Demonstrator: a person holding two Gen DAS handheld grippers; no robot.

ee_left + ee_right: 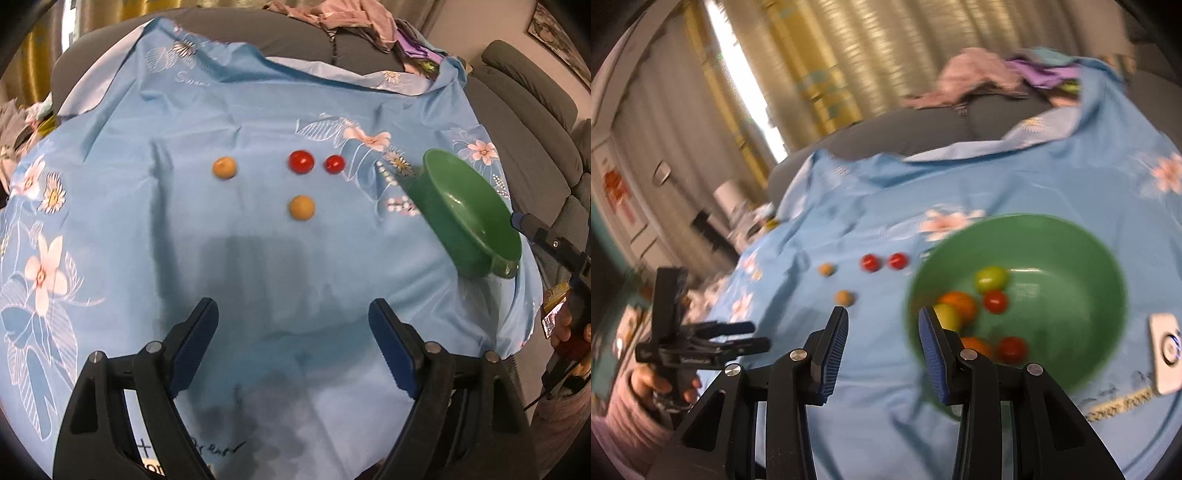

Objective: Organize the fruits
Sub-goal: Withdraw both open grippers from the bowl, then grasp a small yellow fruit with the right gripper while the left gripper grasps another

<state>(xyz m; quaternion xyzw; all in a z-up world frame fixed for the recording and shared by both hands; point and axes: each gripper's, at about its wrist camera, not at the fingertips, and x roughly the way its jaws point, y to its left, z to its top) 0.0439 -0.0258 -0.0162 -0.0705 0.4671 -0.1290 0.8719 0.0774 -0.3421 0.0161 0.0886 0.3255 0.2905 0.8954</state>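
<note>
- Fruits are split in two camps right now: four lie loose on the blue floral cloth point(258, 229), the rest sit in the green bowl point(1071, 251).
- On the cloth, a tan fruit point(224, 168) lies alone to the left, two red ones point(301, 161) and point(334, 164) are just beside each other, and a second tan fruit point(301, 207) lies nearer the camera.
- Inside the bowl: a green fruit point(991, 278), a red one point(995, 301), orange ones and more, though the blur makes a firm count hard.
- Left gripper point(293, 343) hangs above the cloth, jaws spread wide, nothing between them, the loose fruits well ahead of it.
- Right gripper point(882, 350) has its jaws parted only a little and empty, with its right finger overlapping the bowl's near rim in the right wrist view.
- Risk one: these fruits are round and the cloth is creased, so a nudge from a fingertip would likely send one rolling away.
- Risk two: the two reds are so close that closing on one could knock the other.
- Risk three: the bowl looks tilted on soft, uneven cloth; a bump at the rim might tip it and spill what is gathered.
</note>
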